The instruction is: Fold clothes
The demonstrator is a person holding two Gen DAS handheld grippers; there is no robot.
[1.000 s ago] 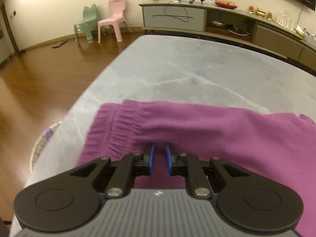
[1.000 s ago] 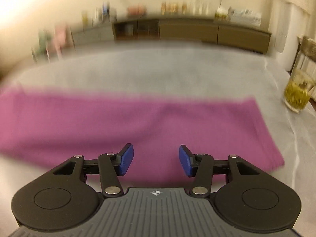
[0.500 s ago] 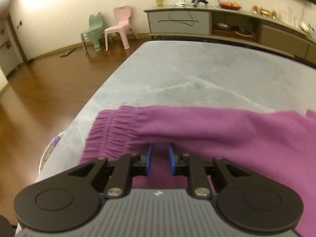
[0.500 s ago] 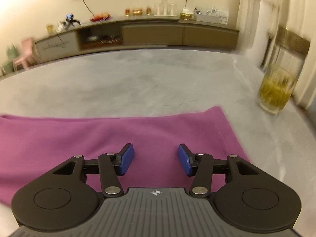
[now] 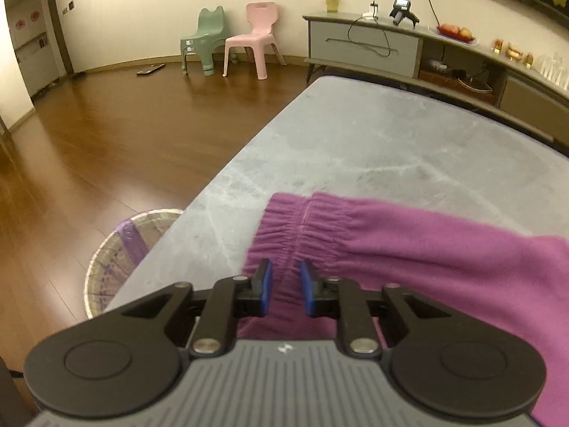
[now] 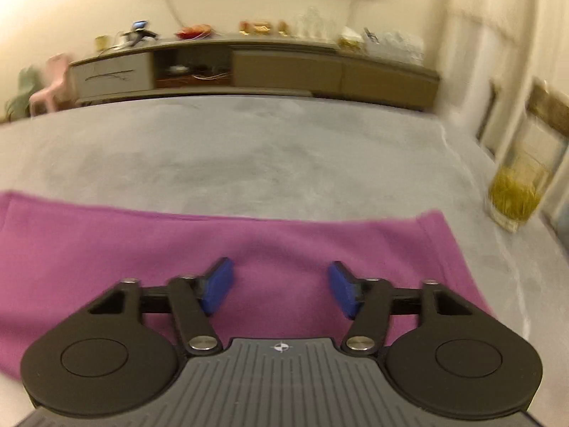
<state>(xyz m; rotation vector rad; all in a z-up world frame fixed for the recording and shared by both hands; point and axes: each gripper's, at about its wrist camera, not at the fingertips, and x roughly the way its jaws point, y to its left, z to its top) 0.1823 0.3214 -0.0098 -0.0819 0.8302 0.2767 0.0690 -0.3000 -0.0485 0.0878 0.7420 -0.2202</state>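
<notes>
On the grey table (image 5: 373, 149), purple trousers (image 5: 444, 249) lie flat, long axis running left-right along the table's near edge. Landmark for everything below: the elastic waistband (image 5: 306, 220).

Left end: waistband sits near the table's left edge, above a woven basket (image 5: 117, 249) on the floor beside the table. Left gripper (image 5: 286, 286) is right at the waistband, blue pads a narrow gap apart with gathered fabric showing between them. Pads don't visibly bite the cloth, so I read it as slightly open, straddling rather than pinching. Contact can't be confirmed.

Middle: cloth runs right from the waistband as one smooth band, no obvious bunching, possibly already doubled leg on leg. Layer count not resolvable.

Right end: leg hem (image 6: 437, 238) is the far end from the waistband. Right gripper (image 6: 281, 286) hovers over the leg short of the hem, jaws spread wide, holding nothing. View is motion-blurred. A glass of yellow-green stuff (image 6: 515, 199) stands on the table beyond the hem, clear of the cloth.

Judgement: left gripper owns the waistband, right owns the hem. An end-to-end fold would run along that axis, hem toward waistband or the reverse. Scene doesn't say which.
</notes>
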